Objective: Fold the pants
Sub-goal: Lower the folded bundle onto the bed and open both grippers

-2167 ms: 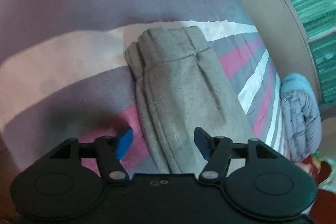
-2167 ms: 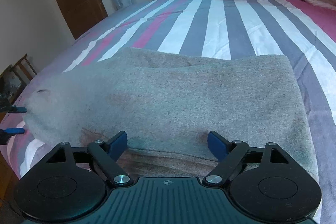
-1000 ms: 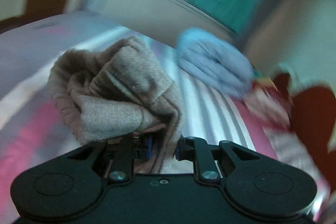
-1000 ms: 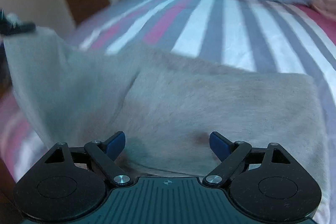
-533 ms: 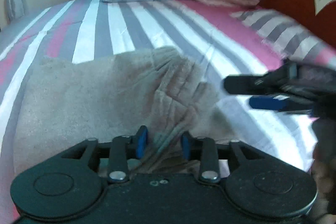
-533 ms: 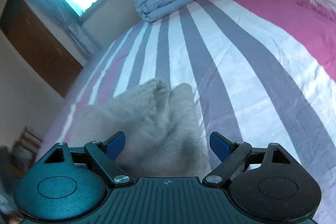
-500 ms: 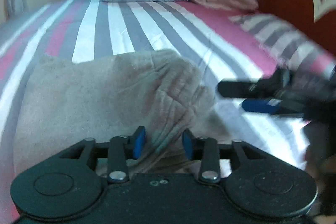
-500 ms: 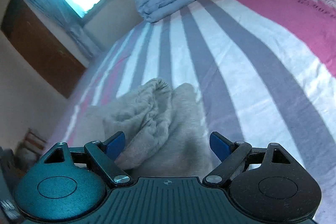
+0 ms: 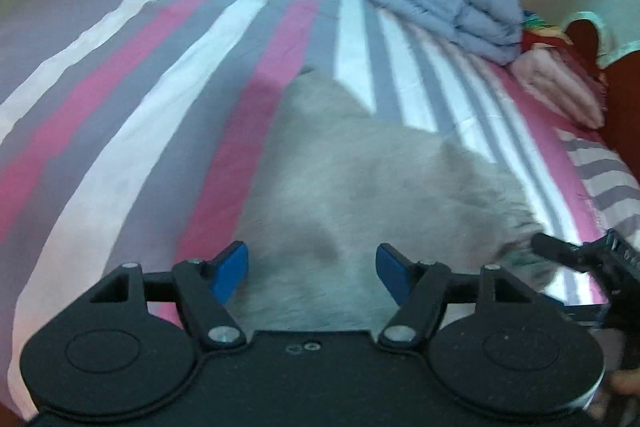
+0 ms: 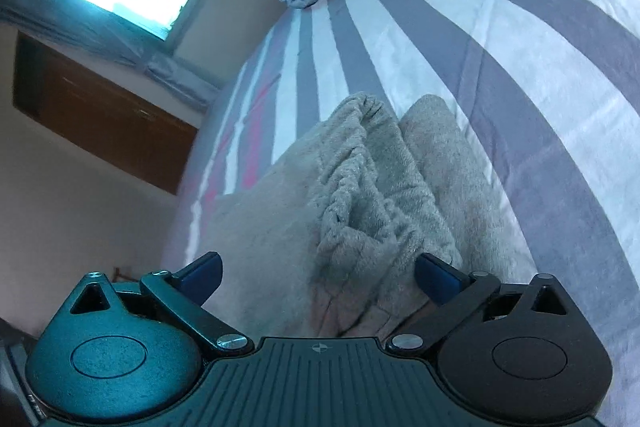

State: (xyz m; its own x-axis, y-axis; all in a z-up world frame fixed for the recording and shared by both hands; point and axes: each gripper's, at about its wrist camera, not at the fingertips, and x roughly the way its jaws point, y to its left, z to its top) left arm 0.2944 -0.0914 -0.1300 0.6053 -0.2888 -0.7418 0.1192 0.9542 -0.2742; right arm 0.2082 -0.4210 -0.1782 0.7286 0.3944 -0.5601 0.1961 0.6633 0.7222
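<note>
While both sets of jaws stand wide apart, the grey pants [image 9: 360, 195] lie folded on the striped bed [image 9: 160, 87].
Left gripper [image 9: 312, 265] hovers level over the near end of the pants, empty; their long axis runs from lower centre toward upper centre of the frame. Right gripper [image 10: 318, 273], rolled to one side, holds nothing; the bunched waistband [image 10: 360, 195] sits between and just beyond its tips. Folded blue quilt [image 9: 444, 3] lies upper right.
</note>
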